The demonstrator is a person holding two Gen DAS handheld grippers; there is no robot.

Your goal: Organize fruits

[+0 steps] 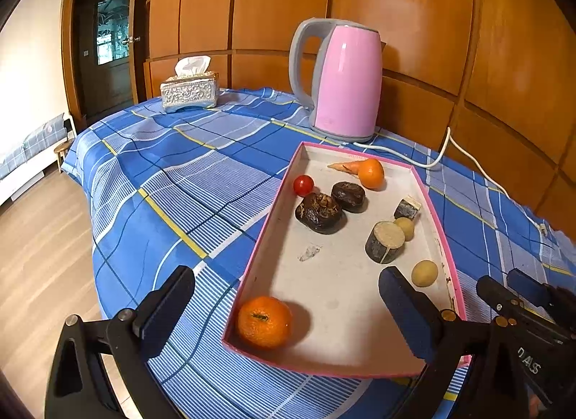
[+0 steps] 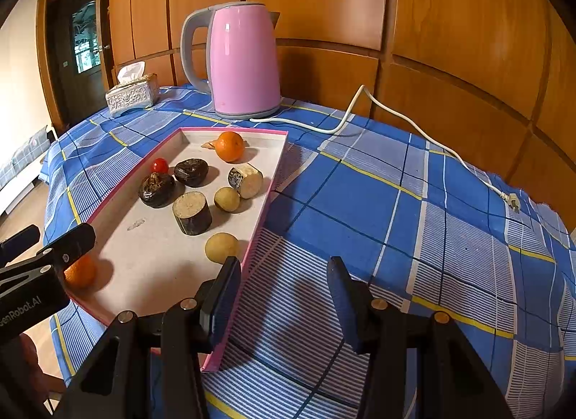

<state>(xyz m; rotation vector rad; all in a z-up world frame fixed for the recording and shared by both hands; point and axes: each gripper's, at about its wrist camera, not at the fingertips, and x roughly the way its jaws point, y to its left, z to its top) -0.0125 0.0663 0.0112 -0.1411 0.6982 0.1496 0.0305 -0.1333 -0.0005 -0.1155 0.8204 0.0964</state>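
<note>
A pink-rimmed tray [image 1: 342, 293] [image 2: 151, 249] lies on the blue checked tablecloth. It holds a near orange [image 1: 264, 321] [image 2: 81, 273], a far orange [image 1: 370, 174] [image 2: 230, 146], a cherry tomato [image 1: 303, 185] [image 2: 159, 166], two dark brown lumps [image 1: 318, 212] [image 2: 190, 172], two cut dark-skinned stalk pieces [image 1: 385, 246] [image 2: 191, 217] and two pale yellow round fruits [image 1: 424, 273] [image 2: 221, 246]. My left gripper [image 1: 288, 311] [image 2: 48, 239] stands wide open over the tray's near corner; the near orange lies loose between its fingers. My right gripper [image 2: 284, 296] [image 1: 511, 285] is open and empty at the tray's right wall.
A pink kettle [image 1: 345, 80] [image 2: 244, 58] stands behind the tray, its white cord [image 2: 396, 120] trailing right across the cloth. A silver tissue box [image 1: 190, 91] [image 2: 132, 94] sits at the far left. Wooden panels back the table; its left edge drops to the floor.
</note>
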